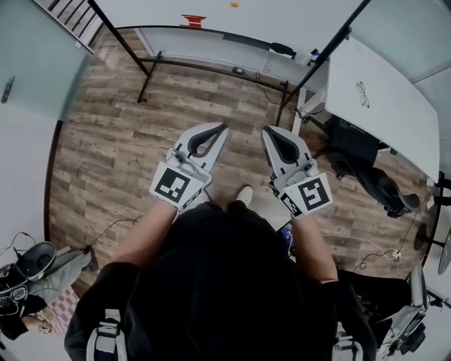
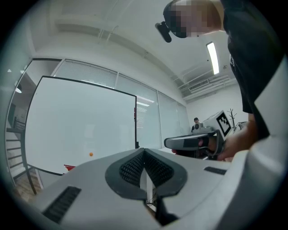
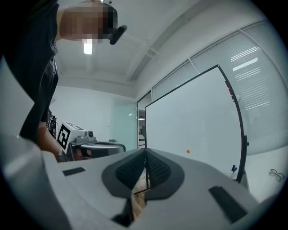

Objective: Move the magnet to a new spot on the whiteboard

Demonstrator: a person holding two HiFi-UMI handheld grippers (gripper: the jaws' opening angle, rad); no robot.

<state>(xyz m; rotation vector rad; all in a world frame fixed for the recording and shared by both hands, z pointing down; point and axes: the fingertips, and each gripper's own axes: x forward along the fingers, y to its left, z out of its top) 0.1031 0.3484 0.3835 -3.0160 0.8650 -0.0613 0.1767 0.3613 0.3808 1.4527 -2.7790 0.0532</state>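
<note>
Wood-plank flooring (image 1: 106, 141) is running under us, w/ a wide white whiteboard (image 1: 296, 14) in a black frame standing ahead at the top of the head view. We're facing it from well back.

Starting at the lft: a small red object (image 1: 192, 20) is sitting at the board's lower edge. Just to its rt, the small round orange magnet (image 1: 234, 4) is sticking to the board face, low down and a bit above that red object. Neither claw is touching it. In the left gripper view it's showing lft of the jaws, in the right gripper view rt of them.

We're holding the grey plastic left gripper (image 1: 211, 134) level, pointing twd the board. Its dark ribbed pads (image 2: 132, 168) are meeting at the tips, w/ nothing btwn them. Its black-and-white marker cube (image 1: 174, 185) is sitting near our hand.

Just beside it but not touching, we're holding the matching grey right gripper (image 1: 273, 135) the same way: level, jaws closed tip to tip, empty.

Further rt, a white desk (image 1: 380, 106) is carrying a pair of glasses (image 1: 362, 94), & a black office chair (image 1: 366, 176) is sitting beside the desk.
</note>
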